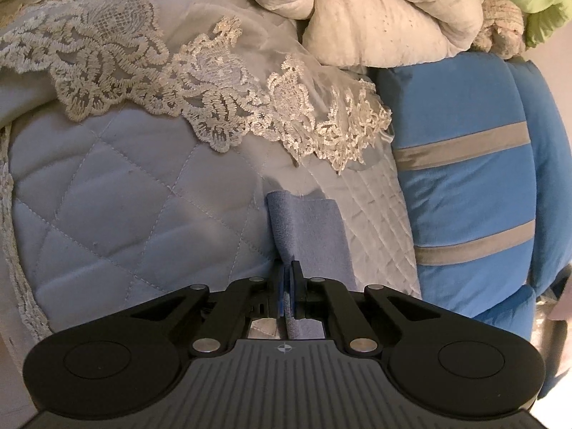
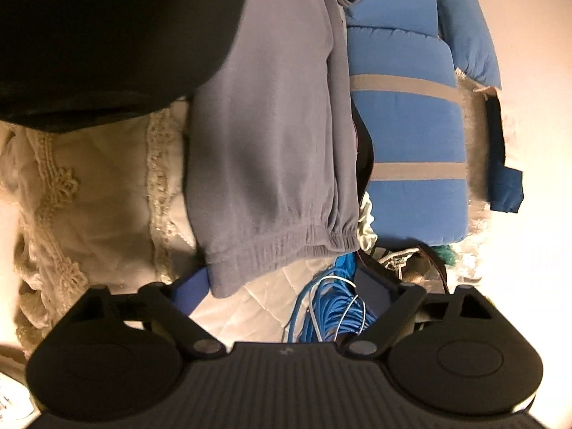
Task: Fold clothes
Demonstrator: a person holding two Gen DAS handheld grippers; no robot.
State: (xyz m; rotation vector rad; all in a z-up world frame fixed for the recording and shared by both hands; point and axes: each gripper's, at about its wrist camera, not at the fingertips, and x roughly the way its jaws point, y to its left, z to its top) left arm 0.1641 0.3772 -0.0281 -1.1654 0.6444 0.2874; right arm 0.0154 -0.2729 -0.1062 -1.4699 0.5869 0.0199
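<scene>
Trousers point(image 2: 271, 136): soft, light, floppy; hanging beside blue bedding point(image 2: 404, 125). Left tongs point(image 1: 286, 279) clamped on a fold of blue cloth point(image 1: 307, 228). Right tongs point(image 2: 286, 286) wide, around the cuff; best gripped at the elastic hem.

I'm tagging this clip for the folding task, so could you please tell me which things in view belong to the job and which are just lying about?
Part of the job:
- grey-blue garment, elastic cuff hanging between the open right tongs
- left tongs, shut on a fold of that garment

Lying about:
- quilted bedspread
- lace trim
- blue striped blanket
- cream rolled blanket
- blue cable bundle
</scene>
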